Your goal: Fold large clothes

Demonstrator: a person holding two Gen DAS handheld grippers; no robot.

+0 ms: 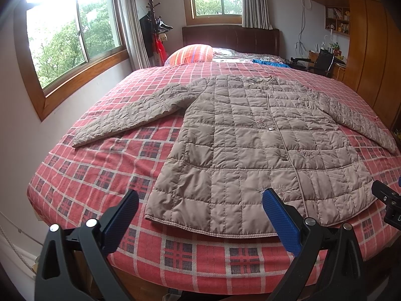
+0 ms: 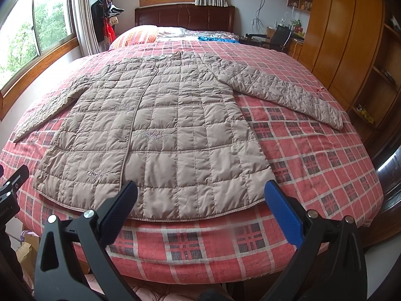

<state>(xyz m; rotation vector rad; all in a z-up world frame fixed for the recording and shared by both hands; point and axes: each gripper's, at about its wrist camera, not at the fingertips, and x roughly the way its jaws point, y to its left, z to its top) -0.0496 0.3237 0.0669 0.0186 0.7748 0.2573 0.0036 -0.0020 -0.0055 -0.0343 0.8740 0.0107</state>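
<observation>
A beige quilted jacket (image 1: 253, 138) (image 2: 160, 125) lies flat and face up on the red plaid bed (image 1: 100, 170) (image 2: 313, 150), both sleeves spread out to the sides, hem toward me. My left gripper (image 1: 200, 198) hovers open above the hem's left half, nothing between its blue pads. My right gripper (image 2: 200, 188) hovers open above the hem's right half, also holding nothing. Part of the right gripper's body (image 1: 388, 200) shows at the right edge of the left wrist view.
A striped pillow (image 1: 190, 54) and blue cloth (image 1: 269, 62) lie near the dark headboard (image 2: 185, 16). Windows line the left wall. A coat rack (image 1: 154, 25) stands in the corner. A wooden wardrobe (image 2: 351, 37) and desk with a chair (image 2: 280, 37) stand at right.
</observation>
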